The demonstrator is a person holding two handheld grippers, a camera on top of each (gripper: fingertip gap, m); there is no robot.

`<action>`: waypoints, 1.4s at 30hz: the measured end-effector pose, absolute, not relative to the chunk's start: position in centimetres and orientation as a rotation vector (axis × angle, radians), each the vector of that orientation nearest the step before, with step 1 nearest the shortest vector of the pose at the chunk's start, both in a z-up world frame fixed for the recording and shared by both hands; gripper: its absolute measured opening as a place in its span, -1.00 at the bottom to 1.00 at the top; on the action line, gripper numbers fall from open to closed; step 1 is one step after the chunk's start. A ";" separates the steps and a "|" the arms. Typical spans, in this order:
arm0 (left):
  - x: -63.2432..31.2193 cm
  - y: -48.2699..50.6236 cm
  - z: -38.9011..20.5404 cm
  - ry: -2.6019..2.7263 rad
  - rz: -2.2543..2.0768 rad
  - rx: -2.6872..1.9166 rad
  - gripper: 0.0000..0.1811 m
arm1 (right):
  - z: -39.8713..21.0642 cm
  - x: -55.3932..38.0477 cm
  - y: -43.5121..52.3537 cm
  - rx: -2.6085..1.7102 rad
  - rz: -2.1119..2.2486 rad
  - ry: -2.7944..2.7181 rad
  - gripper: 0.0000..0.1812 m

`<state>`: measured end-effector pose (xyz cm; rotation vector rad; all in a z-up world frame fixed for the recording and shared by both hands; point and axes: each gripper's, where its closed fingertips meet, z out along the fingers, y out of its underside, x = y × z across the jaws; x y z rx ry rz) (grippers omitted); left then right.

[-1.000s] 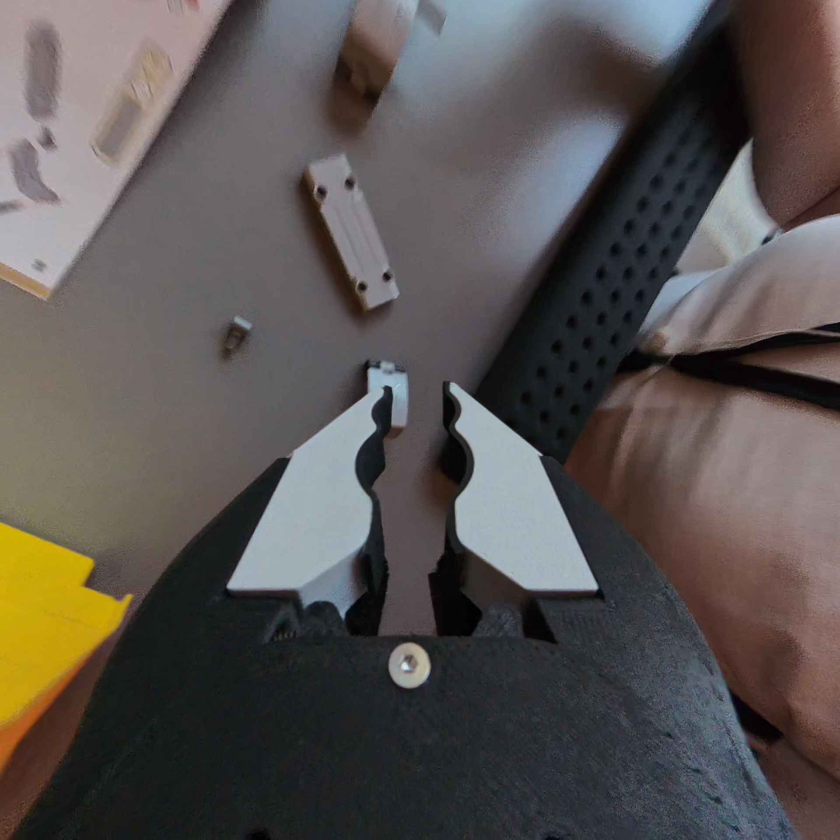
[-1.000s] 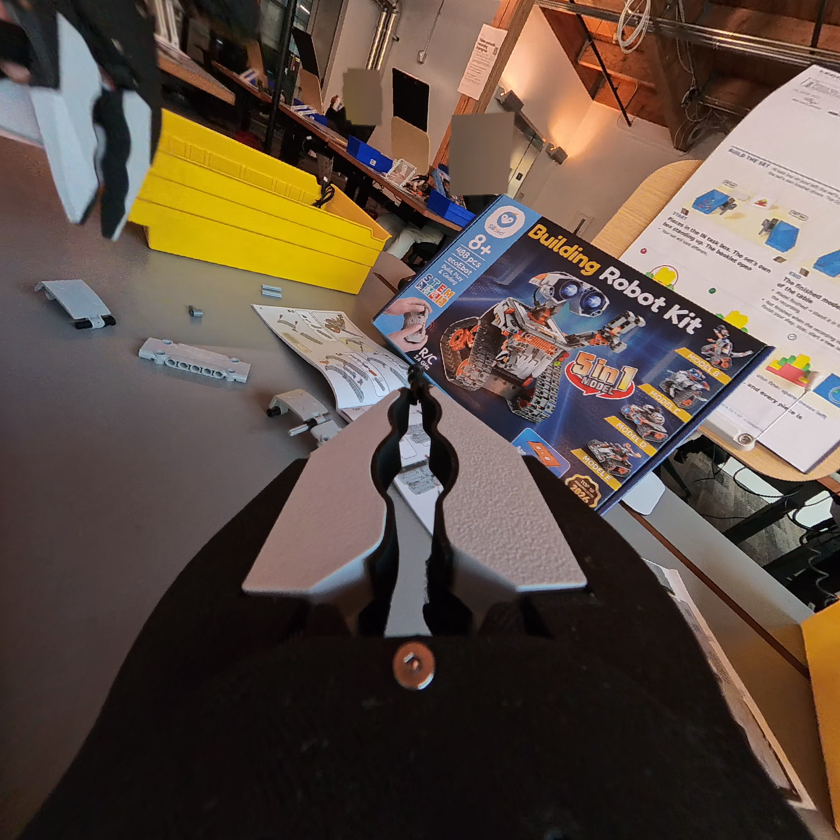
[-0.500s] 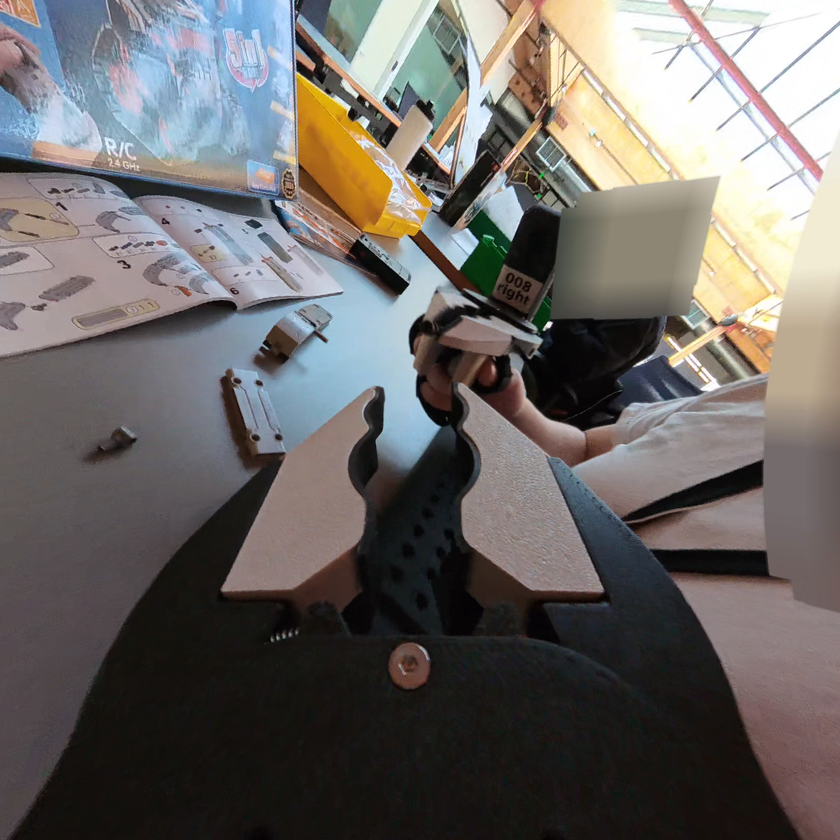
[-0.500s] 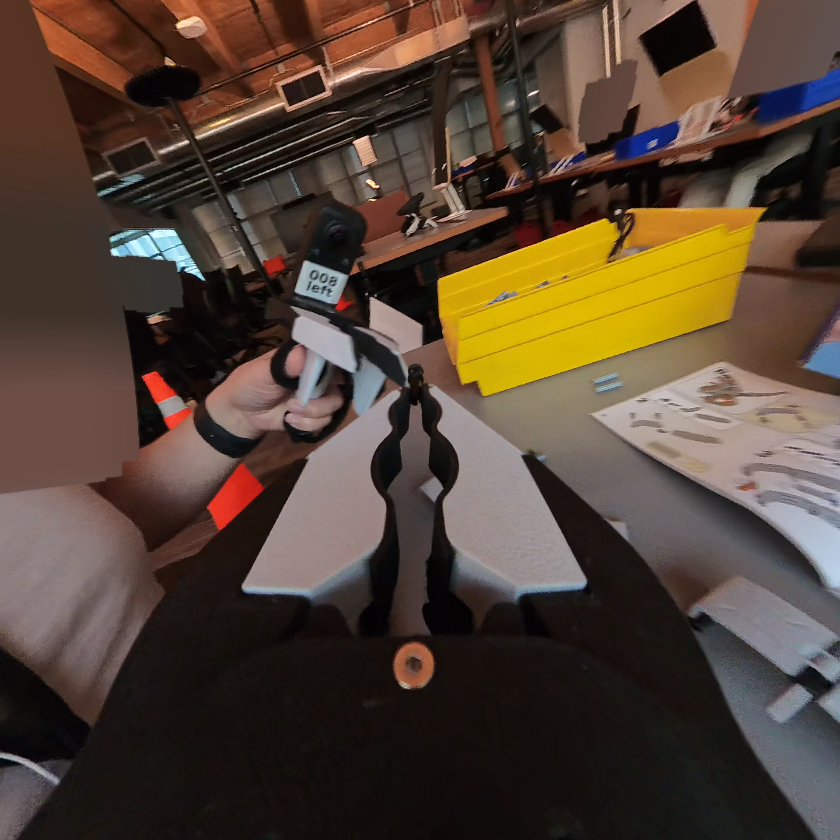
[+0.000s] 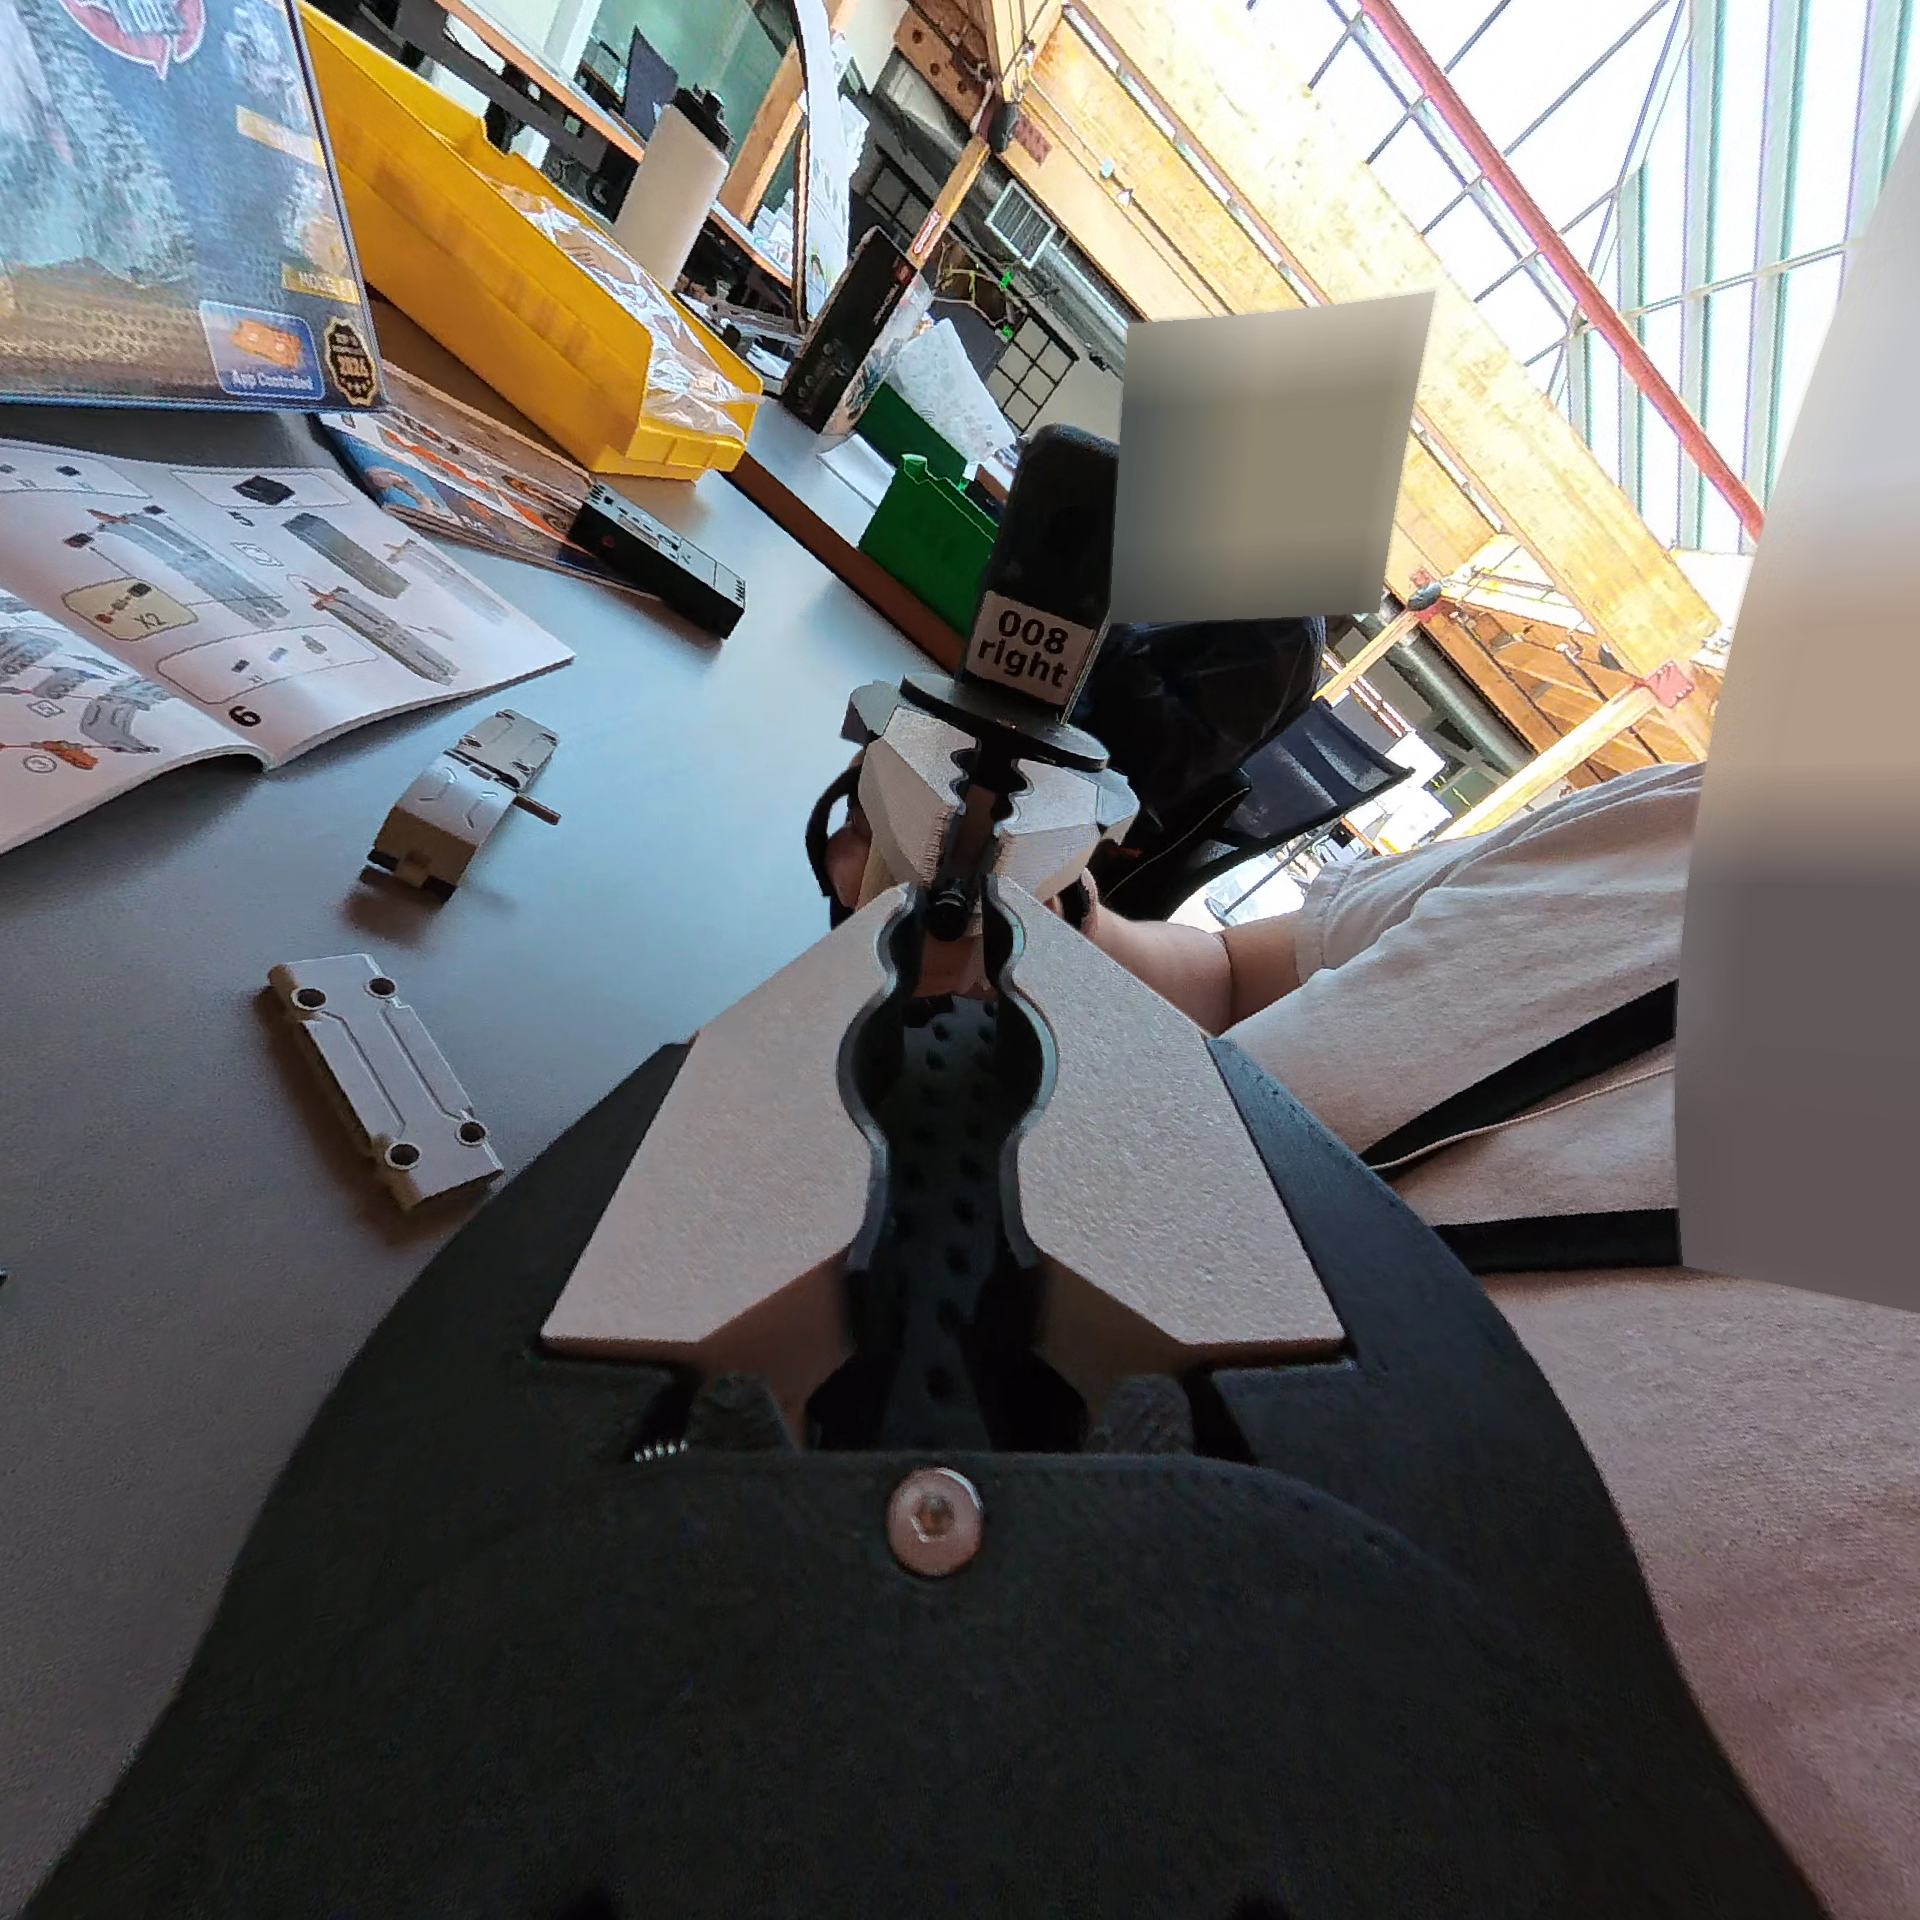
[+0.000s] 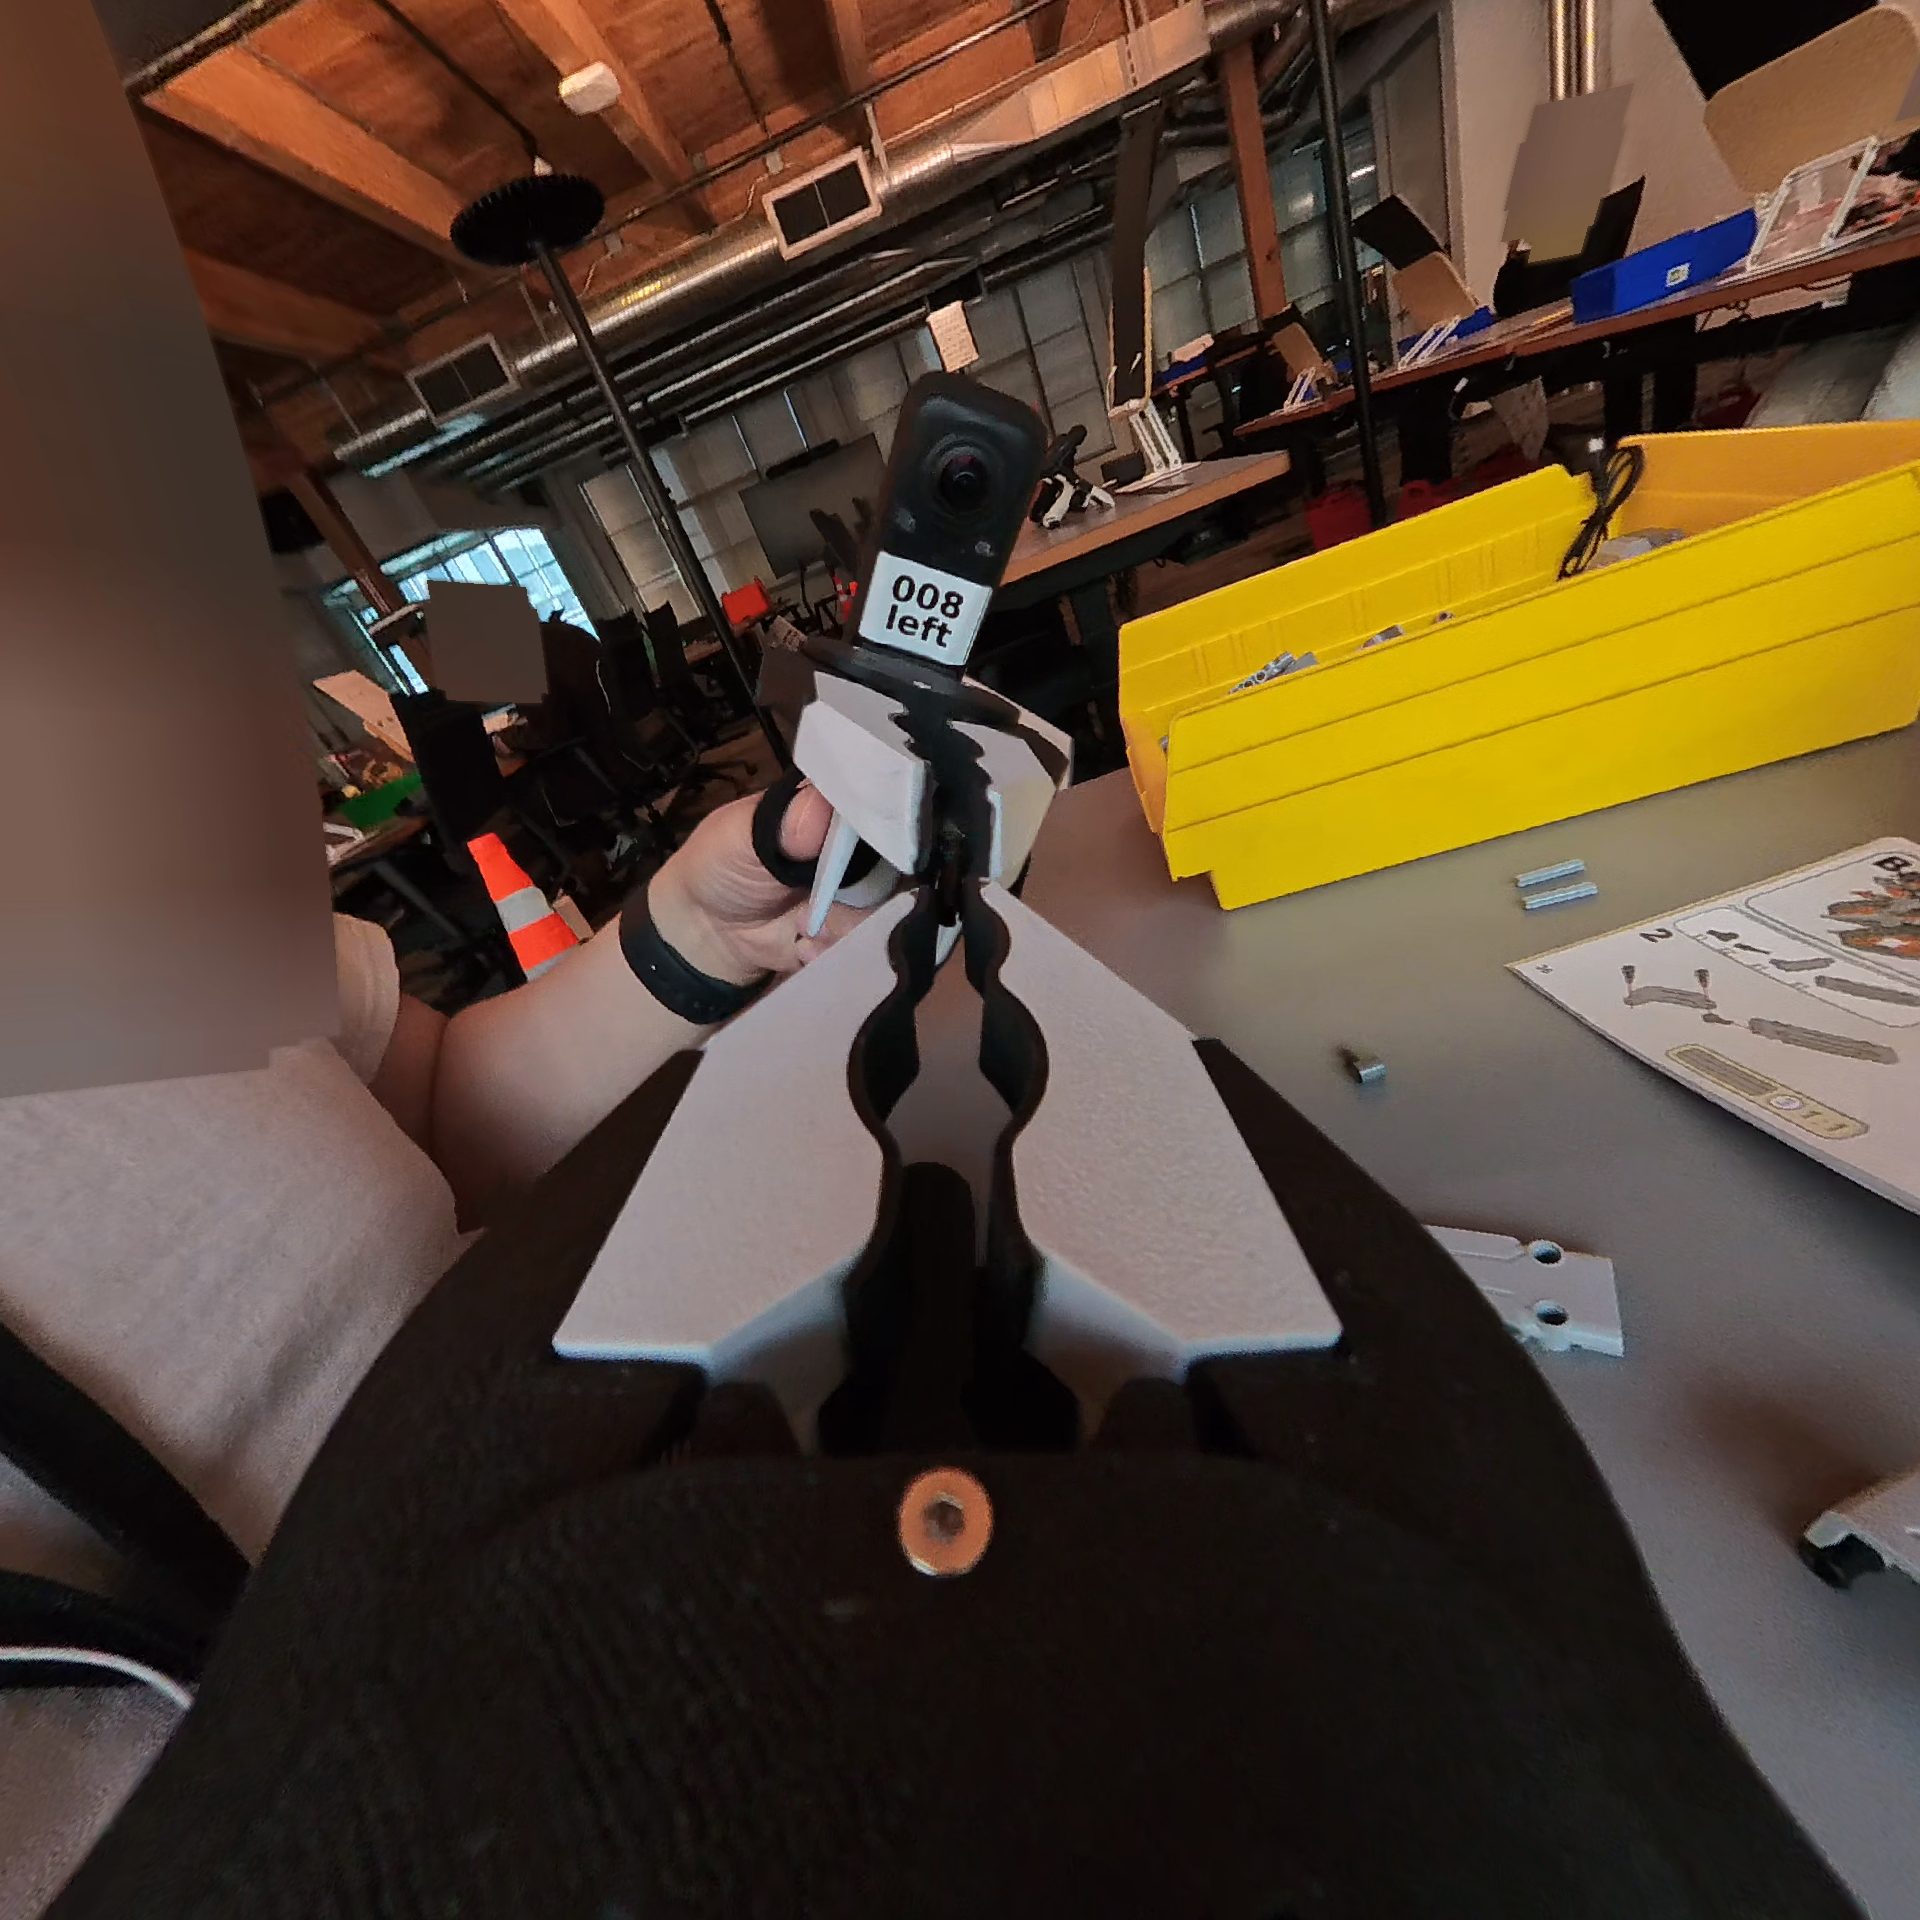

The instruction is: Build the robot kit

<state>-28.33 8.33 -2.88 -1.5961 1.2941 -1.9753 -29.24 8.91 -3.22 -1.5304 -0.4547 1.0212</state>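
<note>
My two grippers meet tip to tip above the grey table's near edge. In the right wrist view, my right gripper [image 6: 948,906] is shut on a small black pin [image 6: 948,883]. My left gripper [image 6: 940,805] faces it, and its closed tips reach the pin's other end. In the left wrist view, my left gripper [image 5: 951,914] has its jaws drawn in on the same black pin [image 5: 945,920]. The right gripper [image 5: 977,821] stands just beyond. A hand holds each gripper.
On the grey table [image 5: 156,1299] lie a flat grey plate with holes [image 5: 379,1081], a curved grey part [image 5: 468,800], an open instruction booklet [image 5: 208,613], a kit box [image 5: 156,187] and yellow bins [image 6: 1538,686]. A small grey pin [image 6: 1363,1067] lies loose. The person's torso is close behind.
The left gripper rose from the table, turned toward the right gripper and closed from open onto the pin. The right gripper swung left to face it, still shut on the pin.
</note>
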 end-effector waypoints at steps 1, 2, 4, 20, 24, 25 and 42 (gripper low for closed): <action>-28.4 8.3 -3.0 1.303 -1.973 -1.597 -0.94 | -3.2 -29.3 8.8 -1.526 1.013 -0.475 -0.96; -28.5 8.1 -3.0 1.316 -1.965 -1.588 -0.94 | -3.2 -29.4 8.7 -1.521 1.003 -0.489 -0.96; -28.6 7.9 -2.9 1.338 -1.935 -1.571 -0.94 | -3.1 -29.5 8.6 -1.505 0.988 -0.513 -0.96; -29.0 7.1 -1.4 1.359 -1.876 -1.509 -0.95 | -1.8 -29.5 7.6 -1.361 0.368 -0.912 -0.92; -29.1 6.8 -1.0 1.359 -1.879 -1.490 -0.95 | -1.3 -29.6 7.4 -1.323 0.345 -0.889 -0.96; -29.1 6.9 -1.1 1.364 -1.860 -1.489 -0.95 | -1.4 -29.6 7.5 -1.328 0.329 -0.893 -0.97; -28.8 6.2 -0.9 1.330 -1.887 -1.465 -0.95 | -1.0 -29.7 7.1 -1.277 0.279 -0.904 -0.96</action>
